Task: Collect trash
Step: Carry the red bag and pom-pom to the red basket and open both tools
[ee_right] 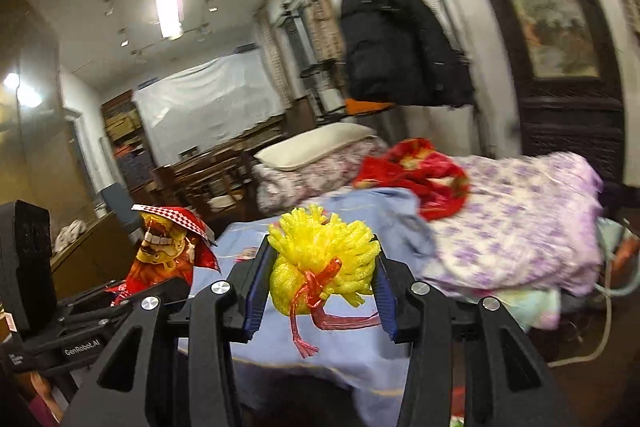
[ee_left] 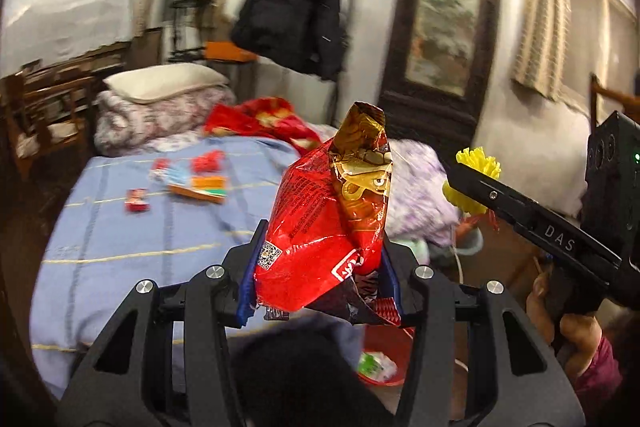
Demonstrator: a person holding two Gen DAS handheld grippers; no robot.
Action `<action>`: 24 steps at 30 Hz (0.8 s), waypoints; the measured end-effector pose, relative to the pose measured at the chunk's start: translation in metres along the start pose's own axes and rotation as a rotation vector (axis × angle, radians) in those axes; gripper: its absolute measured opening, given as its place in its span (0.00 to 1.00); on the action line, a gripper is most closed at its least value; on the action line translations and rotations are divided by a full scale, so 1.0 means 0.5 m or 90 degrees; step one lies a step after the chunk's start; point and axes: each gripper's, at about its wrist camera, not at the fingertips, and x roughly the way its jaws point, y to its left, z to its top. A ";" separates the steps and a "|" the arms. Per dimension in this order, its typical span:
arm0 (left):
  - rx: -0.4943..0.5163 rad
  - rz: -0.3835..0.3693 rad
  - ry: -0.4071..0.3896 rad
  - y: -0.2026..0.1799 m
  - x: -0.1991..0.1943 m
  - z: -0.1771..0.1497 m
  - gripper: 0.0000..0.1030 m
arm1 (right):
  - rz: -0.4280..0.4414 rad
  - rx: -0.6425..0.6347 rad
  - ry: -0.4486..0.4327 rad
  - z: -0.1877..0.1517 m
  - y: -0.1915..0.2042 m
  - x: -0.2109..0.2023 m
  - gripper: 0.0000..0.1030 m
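The left gripper is clamped on a crumpled red snack bag that stands upright between its fingers. The right gripper pinches a yellow foam net tied with a red ribbon. A red bin sits directly below the left gripper, beside the bed, so the bag looks closer to dropping in. More wrappers lie on the blue sheet.

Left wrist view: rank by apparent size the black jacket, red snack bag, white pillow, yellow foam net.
1-2. Red snack bag and black jacket: similar; the bag is nearest the camera, so unsure.
3. White pillow.
4. Yellow foam net, partly hidden.
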 end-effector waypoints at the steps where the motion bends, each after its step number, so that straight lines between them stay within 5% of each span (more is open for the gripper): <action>1: 0.013 -0.010 0.012 -0.024 0.018 -0.003 0.47 | -0.011 0.007 0.001 -0.004 -0.019 -0.007 0.44; 10: 0.096 -0.084 0.132 -0.169 0.204 -0.075 0.47 | -0.122 0.135 0.049 -0.091 -0.292 -0.013 0.45; 19: 0.168 -0.126 0.274 -0.269 0.410 -0.193 0.48 | -0.179 0.218 0.097 -0.215 -0.448 0.016 0.45; 24: 0.187 -0.123 0.331 -0.297 0.477 -0.253 0.75 | -0.195 0.251 0.120 -0.267 -0.499 0.023 0.45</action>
